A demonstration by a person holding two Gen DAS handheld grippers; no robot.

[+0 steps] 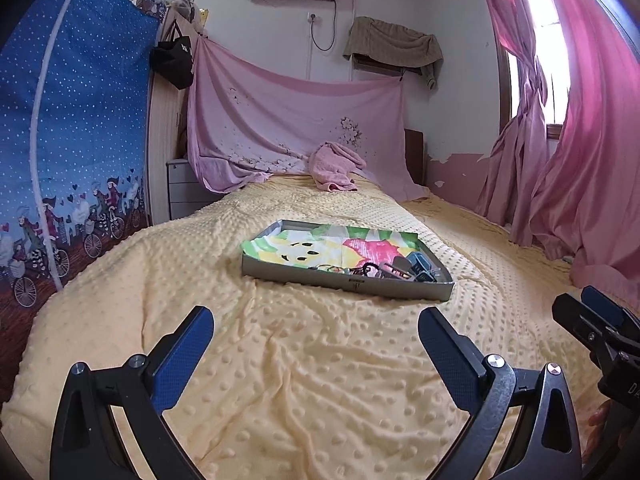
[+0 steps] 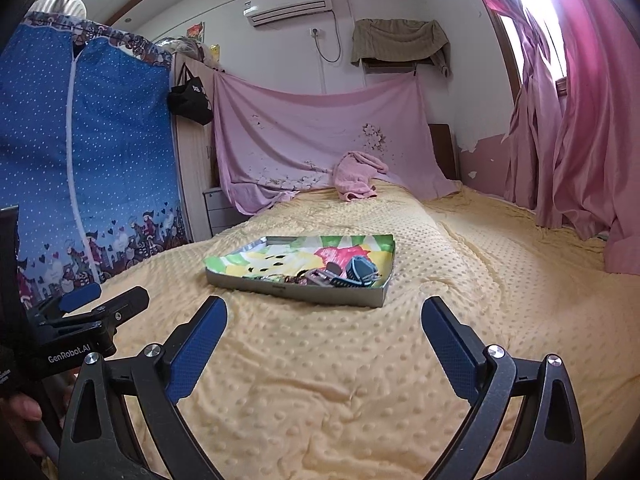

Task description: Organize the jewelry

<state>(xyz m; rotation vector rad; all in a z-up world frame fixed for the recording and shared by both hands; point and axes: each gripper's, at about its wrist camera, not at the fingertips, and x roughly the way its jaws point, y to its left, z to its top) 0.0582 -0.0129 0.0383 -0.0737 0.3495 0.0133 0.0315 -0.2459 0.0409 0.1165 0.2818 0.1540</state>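
A shallow metal tray (image 1: 352,285) with a colourful cartoon lining lies on the yellow dotted blanket (image 1: 304,368), ahead of both grippers. A small heap of jewelry and hair clips (image 1: 384,270) sits in its near right corner; the heap also shows in the right wrist view (image 2: 340,274), inside the tray (image 2: 304,294). My left gripper (image 1: 316,328) is open and empty above the blanket, short of the tray. My right gripper (image 2: 324,318) is open and empty, also short of the tray. Each gripper shows at the edge of the other's view: right (image 1: 592,316), left (image 2: 100,300).
A pink towel (image 1: 338,166) lies at the bed's head under a hung pink sheet (image 1: 296,120). A blue fabric wardrobe (image 1: 76,140) stands left, with a drawer unit (image 1: 180,188) beside the bed. Pink curtains (image 1: 568,160) hang right.
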